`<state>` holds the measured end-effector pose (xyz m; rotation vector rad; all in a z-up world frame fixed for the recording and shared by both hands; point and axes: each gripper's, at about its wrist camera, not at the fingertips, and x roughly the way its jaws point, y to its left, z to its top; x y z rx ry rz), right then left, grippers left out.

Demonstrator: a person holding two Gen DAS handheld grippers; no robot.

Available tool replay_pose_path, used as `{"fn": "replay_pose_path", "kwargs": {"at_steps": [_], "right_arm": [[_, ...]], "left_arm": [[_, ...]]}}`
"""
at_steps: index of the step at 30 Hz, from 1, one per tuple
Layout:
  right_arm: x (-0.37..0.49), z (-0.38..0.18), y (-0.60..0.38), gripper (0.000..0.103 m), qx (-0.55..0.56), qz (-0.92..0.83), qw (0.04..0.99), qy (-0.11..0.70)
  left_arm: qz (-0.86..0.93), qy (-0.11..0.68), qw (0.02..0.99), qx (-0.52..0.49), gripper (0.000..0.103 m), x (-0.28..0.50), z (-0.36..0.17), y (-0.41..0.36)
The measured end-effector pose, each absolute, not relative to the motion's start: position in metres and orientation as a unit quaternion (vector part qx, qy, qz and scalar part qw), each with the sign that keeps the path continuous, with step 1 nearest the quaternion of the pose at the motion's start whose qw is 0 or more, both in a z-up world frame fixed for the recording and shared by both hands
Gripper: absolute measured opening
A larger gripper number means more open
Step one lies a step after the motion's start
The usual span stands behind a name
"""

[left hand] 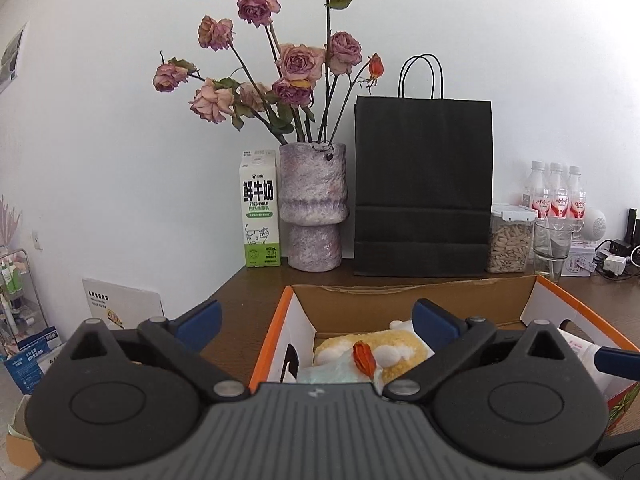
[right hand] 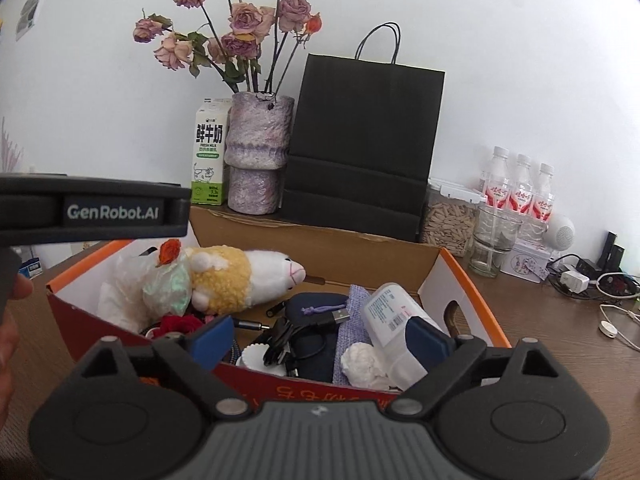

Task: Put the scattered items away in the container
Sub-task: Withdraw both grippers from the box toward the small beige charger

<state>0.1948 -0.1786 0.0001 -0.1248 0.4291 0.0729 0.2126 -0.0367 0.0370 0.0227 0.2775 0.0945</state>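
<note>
Cardboard box (right hand: 456, 276) below right claw (right hand: 320, 344), spread.

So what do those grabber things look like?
Both the left gripper and the right gripper have black arms, round black side discs, silver pins, a ribbed grey middle and blue fingertips. "GenRobot.AI" is printed in white on the left one's side.

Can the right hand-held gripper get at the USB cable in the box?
Probably yes: the right hand-held gripper is open just above the box, and the USB cable lies on top, uncovered.
</note>
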Motion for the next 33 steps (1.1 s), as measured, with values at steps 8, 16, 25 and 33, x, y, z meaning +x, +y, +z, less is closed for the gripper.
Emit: {"fn": "replay_pose_path", "kwargs": {"at_steps": [8,16,25,33], "right_arm": [[0.187,0.003,-0.181,0.095,-0.032,-0.009,0.973,0.23],[0.173,0.008,-0.188,0.095,-0.015,-0.022,0.968,0.248],[0.127,-0.001,-0.196,0.095,-0.035,-0.006,0.956,0.291],[0.11,-0.013,-0.196,0.095,-0.031,0.0,0.951,0.307]], "left_arm": [[0.057,0.175,0.983,-0.021,0.103,0.21,0.039,-0.017],[0.055,0.224,0.973,-0.022,0.103,0.201,0.036,-0.006],[0.044,0.176,0.983,0.031,0.103,0.138,0.028,-0.01],[0.058,0.167,0.984,0.008,0.103,0.104,0.012,0.015]]}}
